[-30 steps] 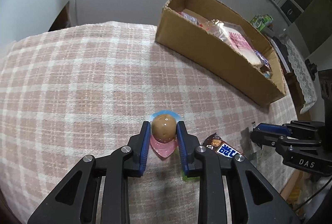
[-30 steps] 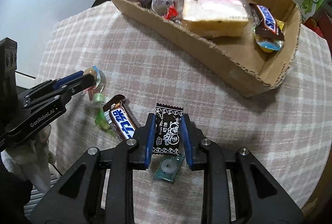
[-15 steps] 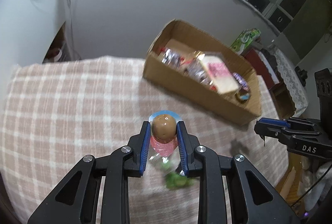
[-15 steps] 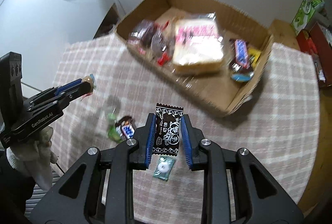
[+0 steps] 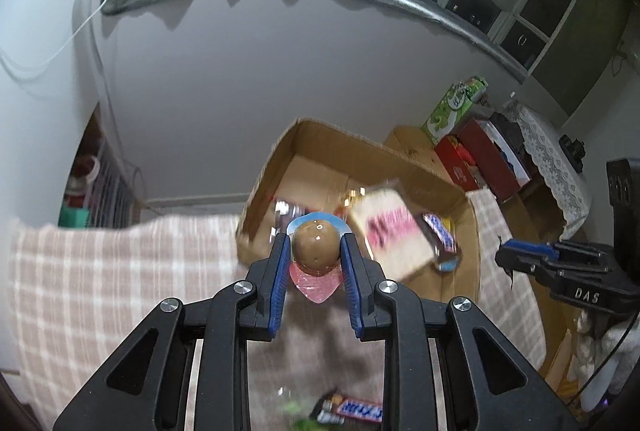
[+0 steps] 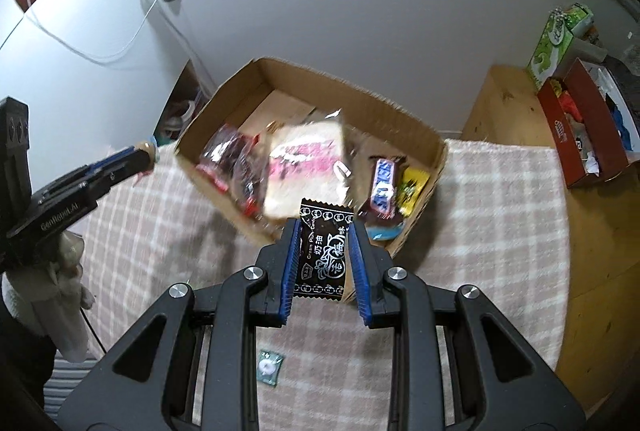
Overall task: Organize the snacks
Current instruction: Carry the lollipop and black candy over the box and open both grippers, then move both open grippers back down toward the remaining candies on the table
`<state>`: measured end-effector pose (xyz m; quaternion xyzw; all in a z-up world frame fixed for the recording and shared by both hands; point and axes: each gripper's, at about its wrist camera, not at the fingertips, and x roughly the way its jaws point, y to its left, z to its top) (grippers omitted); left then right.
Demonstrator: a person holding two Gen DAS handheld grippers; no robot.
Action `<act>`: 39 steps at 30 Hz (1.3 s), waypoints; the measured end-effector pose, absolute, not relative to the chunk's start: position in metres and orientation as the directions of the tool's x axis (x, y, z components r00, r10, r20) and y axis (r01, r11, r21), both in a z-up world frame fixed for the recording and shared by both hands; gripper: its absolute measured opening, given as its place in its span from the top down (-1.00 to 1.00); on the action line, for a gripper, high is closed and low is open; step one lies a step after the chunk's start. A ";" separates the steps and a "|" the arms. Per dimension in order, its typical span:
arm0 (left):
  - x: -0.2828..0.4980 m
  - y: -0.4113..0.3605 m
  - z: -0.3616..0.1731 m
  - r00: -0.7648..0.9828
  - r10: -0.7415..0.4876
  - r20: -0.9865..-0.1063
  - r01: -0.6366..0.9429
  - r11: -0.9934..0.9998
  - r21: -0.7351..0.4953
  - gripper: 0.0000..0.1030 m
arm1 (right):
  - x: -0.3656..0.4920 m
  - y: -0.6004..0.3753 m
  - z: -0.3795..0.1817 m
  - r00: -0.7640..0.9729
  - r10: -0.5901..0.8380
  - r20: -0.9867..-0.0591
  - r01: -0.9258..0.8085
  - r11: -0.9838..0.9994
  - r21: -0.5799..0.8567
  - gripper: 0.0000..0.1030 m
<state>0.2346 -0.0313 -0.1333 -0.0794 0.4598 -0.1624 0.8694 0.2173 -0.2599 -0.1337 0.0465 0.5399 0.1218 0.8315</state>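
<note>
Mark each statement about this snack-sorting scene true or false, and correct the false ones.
1. The left gripper holds a brown round snack. True.
2. The right gripper is empty. False: it grips a black candy packet.
3. The cardboard box is empty. False: it holds several snacks, including a pink-labelled bread pack.
4. A small green-wrapped candy lies on the checked tablecloth. True.

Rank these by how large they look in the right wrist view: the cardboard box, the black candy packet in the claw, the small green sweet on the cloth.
1. cardboard box
2. black candy packet, held close to the camera in the right claw, so its true size is unsure
3. small green sweet, clearly the smallest
</note>
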 end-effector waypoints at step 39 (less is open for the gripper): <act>0.272 -0.041 -0.142 0.484 -0.353 -0.801 0.195 0.936 -0.294 0.24 | 0.247 -0.262 -0.162 0.353 0.226 -0.908 -0.134 0.973 0.190 -0.10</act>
